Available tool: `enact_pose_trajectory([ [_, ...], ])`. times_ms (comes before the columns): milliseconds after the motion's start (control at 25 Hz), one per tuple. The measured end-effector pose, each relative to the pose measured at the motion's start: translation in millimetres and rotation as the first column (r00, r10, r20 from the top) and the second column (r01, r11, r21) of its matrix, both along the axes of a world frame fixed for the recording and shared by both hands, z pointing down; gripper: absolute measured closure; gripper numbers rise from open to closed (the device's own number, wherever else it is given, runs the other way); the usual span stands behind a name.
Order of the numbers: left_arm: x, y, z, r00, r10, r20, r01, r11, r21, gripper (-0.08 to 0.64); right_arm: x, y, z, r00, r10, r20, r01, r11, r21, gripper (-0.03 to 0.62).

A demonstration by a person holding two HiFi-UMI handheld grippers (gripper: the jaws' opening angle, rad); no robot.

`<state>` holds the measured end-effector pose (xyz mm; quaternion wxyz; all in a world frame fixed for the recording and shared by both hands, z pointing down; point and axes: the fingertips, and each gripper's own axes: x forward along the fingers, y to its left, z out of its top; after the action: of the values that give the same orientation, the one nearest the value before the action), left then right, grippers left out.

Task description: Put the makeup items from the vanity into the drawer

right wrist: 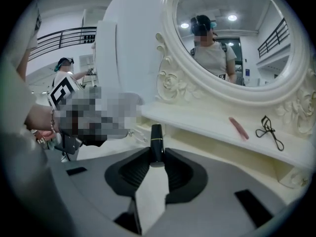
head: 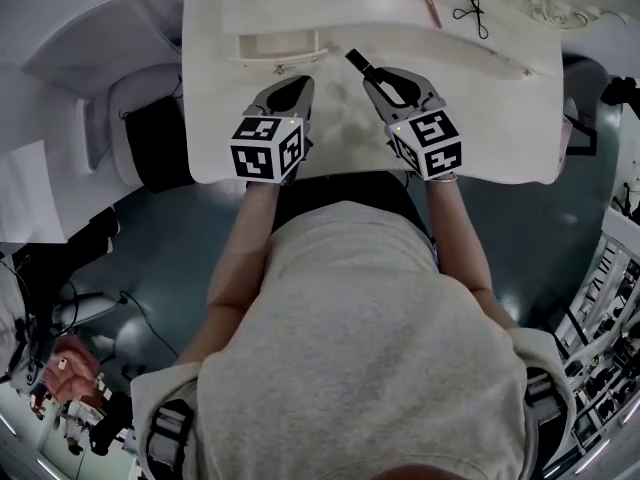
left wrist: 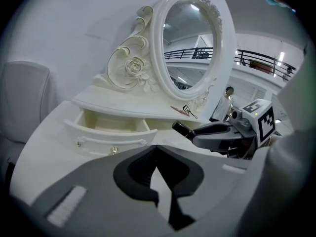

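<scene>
So I'm pinching the black lipstick tube (right wrist: 156,135) in my right gripper (right wrist: 157,154), tip pointing forward, and the open drawer (head: 278,48) is sitting ahead-left of it, closer to my closed-up, empty left gripper (left wrist: 157,148).

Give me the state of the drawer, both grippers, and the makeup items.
Drawer: pulled open.
Left gripper: fingers together, empty.
Right gripper: shut on the black tube.
Black tube: gripped at one end.
Eyelash curler: lying on the shelf, untouched.
Pink stick: lying on the shelf beside it.
</scene>
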<state>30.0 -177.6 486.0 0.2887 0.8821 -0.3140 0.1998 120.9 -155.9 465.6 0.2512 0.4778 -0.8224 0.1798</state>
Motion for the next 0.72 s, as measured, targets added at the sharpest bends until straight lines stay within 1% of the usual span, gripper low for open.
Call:
enact_pose_trajectory([
  [280, -25.2, -11.1, -4.5, 0.997, -0.081, -0.019, 0.081, 0.997, 0.016, 0.551, -24.4, -26.9, -14.0, 0.997, -0.075, -0.002, 0.075, 0.996, 0.038, 0.491],
  [440, -40.3, -15.7, -8.7, 0.993, -0.114, -0.021, 0.114, 0.993, 0.027, 0.551, -39.2, -38.2, -21.2, 0.993, -0.115, -0.006, 0.115, 0.992, 0.048, 0.491],
  [600, -53.5, -21.5, -11.0, 0.988, -0.151, -0.017, 0.151, 0.988, 0.037, 0.551, -59.1, -47.7, -23.2, 0.984, -0.180, -0.007, 0.180, 0.983, 0.033, 0.491],
  [720, -59.9, -24.2, -11.8, 0.984, -0.175, -0.018, 0.175, 0.984, 0.039, 0.551, -71.3, -53.3, -20.5, 0.972, -0.233, -0.025, 0.233, 0.972, 0.017, 0.491],
])
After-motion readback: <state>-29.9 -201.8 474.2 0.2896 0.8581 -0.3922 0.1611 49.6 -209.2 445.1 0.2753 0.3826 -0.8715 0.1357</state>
